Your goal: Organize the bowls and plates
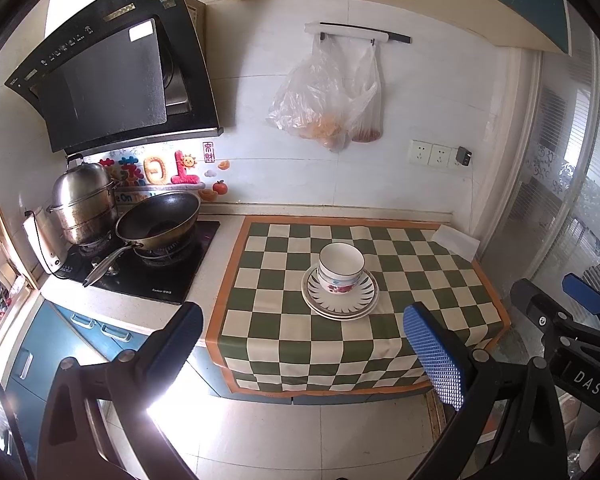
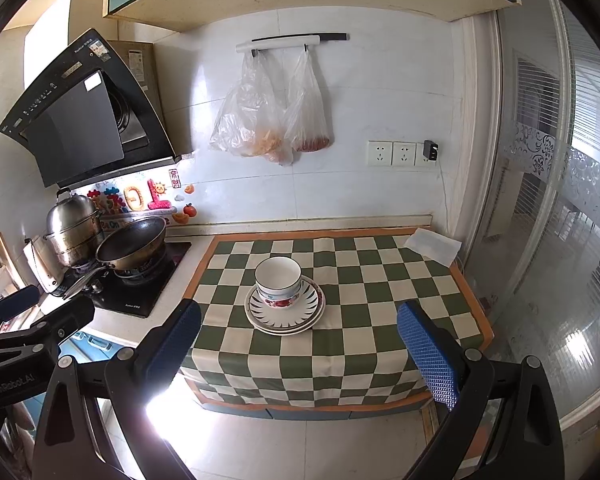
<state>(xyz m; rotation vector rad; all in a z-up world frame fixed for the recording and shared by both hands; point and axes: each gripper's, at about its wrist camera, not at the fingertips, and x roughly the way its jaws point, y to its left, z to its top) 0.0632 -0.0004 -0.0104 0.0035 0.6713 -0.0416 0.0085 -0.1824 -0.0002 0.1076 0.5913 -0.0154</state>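
White tiled wall [image 2: 380,92] behind a counter [image 1: 220,248] with a checked cloth [image 2: 360,280], blue cabinets [image 1: 52,344] below, a black hood [image 1: 112,64] over the hob [image 1: 148,276], pale floor [image 2: 320,440] with glare, frosted glass door [image 2: 560,240] at right

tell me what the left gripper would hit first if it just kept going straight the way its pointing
Probably the stacked dishes: the left gripper, open and empty, points at the bowl on the plates, across the checkered cloth. Nothing shows between them, though depth is unclear.
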